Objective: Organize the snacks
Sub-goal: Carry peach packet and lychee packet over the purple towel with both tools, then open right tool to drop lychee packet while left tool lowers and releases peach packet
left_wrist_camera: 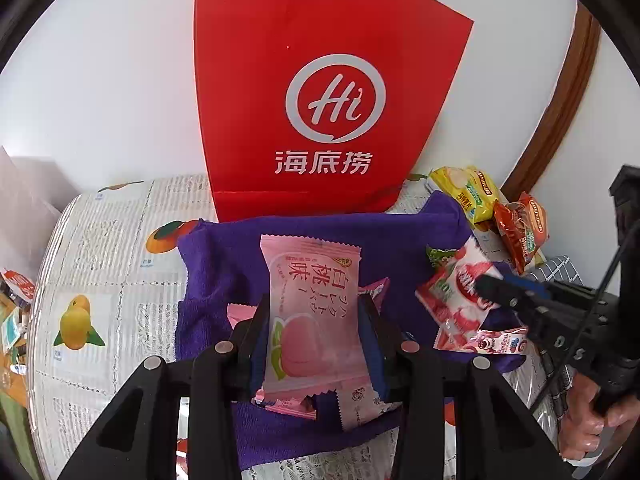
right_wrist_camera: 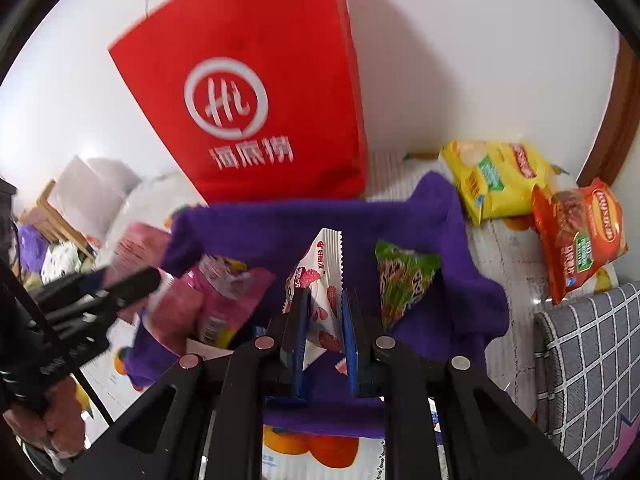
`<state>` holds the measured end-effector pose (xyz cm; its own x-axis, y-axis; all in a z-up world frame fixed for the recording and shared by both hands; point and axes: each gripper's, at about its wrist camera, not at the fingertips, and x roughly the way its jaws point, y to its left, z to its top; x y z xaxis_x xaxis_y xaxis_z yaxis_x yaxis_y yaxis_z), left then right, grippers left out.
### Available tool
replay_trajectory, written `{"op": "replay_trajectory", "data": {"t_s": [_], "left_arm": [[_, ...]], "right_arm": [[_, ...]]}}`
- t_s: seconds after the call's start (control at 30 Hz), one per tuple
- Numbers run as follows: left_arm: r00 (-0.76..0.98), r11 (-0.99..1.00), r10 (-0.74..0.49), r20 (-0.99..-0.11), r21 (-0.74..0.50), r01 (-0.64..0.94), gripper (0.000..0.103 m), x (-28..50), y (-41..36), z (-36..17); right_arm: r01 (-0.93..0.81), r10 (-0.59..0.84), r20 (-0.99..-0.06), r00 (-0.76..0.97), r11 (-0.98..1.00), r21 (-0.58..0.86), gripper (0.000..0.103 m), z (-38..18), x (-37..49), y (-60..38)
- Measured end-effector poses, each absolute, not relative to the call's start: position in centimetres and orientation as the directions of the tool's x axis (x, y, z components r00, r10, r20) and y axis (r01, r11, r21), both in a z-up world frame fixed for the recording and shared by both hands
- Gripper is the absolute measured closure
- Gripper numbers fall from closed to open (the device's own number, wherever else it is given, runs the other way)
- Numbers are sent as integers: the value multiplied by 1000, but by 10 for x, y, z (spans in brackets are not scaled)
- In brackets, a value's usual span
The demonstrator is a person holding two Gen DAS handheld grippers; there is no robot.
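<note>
The left gripper (left_wrist_camera: 314,320) is closed on a pink packet (left_wrist_camera: 314,312). The packet stands up between the two fingers, held by its sides, so it can be lifted off the purple cloth (left_wrist_camera: 224,264) without tipping.

The right gripper (right_wrist_camera: 324,312) is closed on a white packet (right_wrist_camera: 320,292) with red berries on it. It pinches the packet near one end, and the rest sticks up toward the red bag (right_wrist_camera: 256,96).

The red bag stands tall against the wall, just behind the cloth. I think the snacks are meant to go in there, since it is the only big holder around.

More snacks lie on the cloth: a green packet (right_wrist_camera: 404,280) beside the white one, and some pink ones (right_wrist_camera: 224,296) to the left, though these look blurry, so I can't tell how many. A yellow bag (right_wrist_camera: 496,176) and an orange bag (right_wrist_camera: 580,236) of chips sit off the cloth, to the right, near the wall.
</note>
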<state>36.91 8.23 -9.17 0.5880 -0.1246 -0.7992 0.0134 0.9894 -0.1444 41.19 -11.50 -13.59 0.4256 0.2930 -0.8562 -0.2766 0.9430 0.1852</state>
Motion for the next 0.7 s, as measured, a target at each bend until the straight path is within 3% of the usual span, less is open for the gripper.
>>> {"op": "replay_trajectory", "data": {"t_s": [0.17, 0.33, 0.7], "left_arm": [[570, 988, -138, -810, -153, 21, 65, 372, 79, -98], [561, 986, -158, -812, -159, 47, 64, 372, 70, -101], [518, 981, -194, -833, -178, 82, 64, 375, 55, -116]], "right_arm": [[-282, 271, -880, 390, 945, 166, 86, -149, 414, -112], [-286, 240, -892, 384, 949, 133, 79, -154, 415, -110], [-248, 258, -850, 460, 956, 156, 75, -131, 411, -125]]}}
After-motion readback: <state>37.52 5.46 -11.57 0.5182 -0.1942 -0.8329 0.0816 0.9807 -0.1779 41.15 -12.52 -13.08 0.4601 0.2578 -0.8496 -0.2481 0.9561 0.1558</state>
